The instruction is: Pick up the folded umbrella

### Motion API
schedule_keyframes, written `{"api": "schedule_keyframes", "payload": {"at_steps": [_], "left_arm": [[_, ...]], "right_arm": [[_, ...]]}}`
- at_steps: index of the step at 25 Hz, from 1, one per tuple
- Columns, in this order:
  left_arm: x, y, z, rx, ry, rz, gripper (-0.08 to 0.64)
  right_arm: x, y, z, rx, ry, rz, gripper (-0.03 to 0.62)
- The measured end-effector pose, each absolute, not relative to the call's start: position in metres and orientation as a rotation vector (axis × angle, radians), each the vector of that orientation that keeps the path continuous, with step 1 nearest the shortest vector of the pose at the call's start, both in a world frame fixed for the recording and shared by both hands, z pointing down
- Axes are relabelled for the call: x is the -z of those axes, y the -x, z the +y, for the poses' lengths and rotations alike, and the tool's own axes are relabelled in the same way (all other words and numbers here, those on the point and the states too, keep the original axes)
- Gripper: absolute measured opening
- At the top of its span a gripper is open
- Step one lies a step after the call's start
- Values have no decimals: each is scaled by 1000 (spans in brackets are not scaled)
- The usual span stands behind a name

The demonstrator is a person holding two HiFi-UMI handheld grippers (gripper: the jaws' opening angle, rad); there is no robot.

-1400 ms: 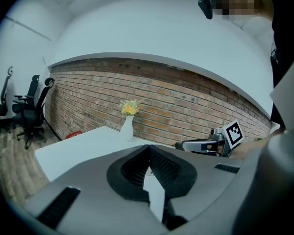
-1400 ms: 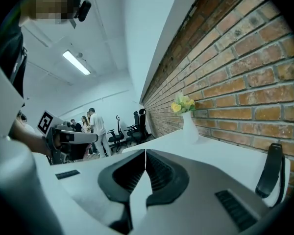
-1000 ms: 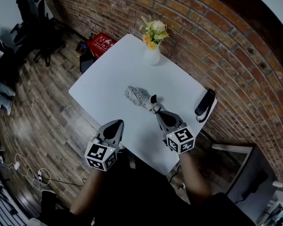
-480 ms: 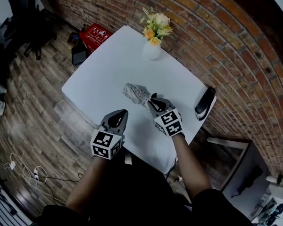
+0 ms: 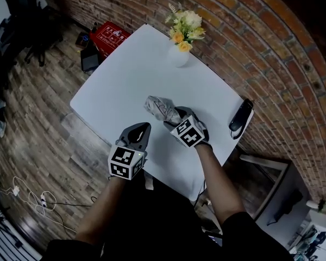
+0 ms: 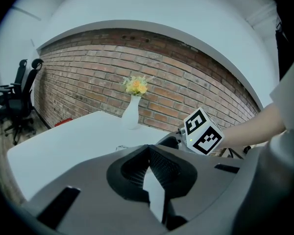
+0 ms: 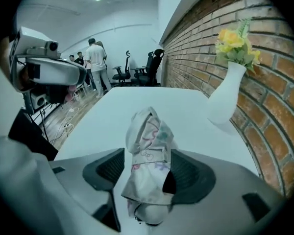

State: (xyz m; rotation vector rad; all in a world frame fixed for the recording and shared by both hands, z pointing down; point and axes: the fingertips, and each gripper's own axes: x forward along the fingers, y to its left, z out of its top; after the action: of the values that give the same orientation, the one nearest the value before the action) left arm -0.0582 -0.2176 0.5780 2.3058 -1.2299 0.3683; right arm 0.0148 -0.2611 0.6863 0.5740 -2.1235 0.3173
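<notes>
The folded umbrella (image 5: 158,107), pale with a faint print, lies near the middle of the white table (image 5: 125,86). My right gripper (image 5: 176,117) points steeply down over its near end. In the right gripper view the umbrella (image 7: 148,146) lies between the jaws, which are opening; the left pad (image 7: 105,173) stands clear of the fabric. My left gripper (image 5: 143,128) hovers to the left over the table's front edge, apart from the umbrella. Its jaws (image 6: 149,148) meet at the tips with nothing between them. The right gripper's marker cube (image 6: 202,132) shows in the left gripper view.
A white vase with yellow flowers (image 5: 177,56) stands at the table's far side by the brick wall. A black object (image 5: 239,117) lies at the right edge. On the floor are a red box (image 5: 110,37) and office chairs (image 5: 22,15). People stand far off (image 7: 95,58).
My right gripper has tipped down and sunk onto the umbrella's near end, and its jaws have gone from shut to spread around it. The left gripper has moved a little forward and down.
</notes>
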Motion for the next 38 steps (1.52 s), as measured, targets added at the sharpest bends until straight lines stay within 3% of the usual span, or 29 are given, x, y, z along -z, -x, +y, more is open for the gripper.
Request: {"api": "schedule_keyframes", "payload": {"at_steps": [21, 38], "left_arm": [[-592, 86, -216, -387, -2258, -1233, 14], [-570, 93, -208, -386, -2301, -1259, 14]], "right_arm": [[-730, -9, -271, -266, -446, -1942, 298], [-694, -18, -260, -294, -625, -2054, 301]]}}
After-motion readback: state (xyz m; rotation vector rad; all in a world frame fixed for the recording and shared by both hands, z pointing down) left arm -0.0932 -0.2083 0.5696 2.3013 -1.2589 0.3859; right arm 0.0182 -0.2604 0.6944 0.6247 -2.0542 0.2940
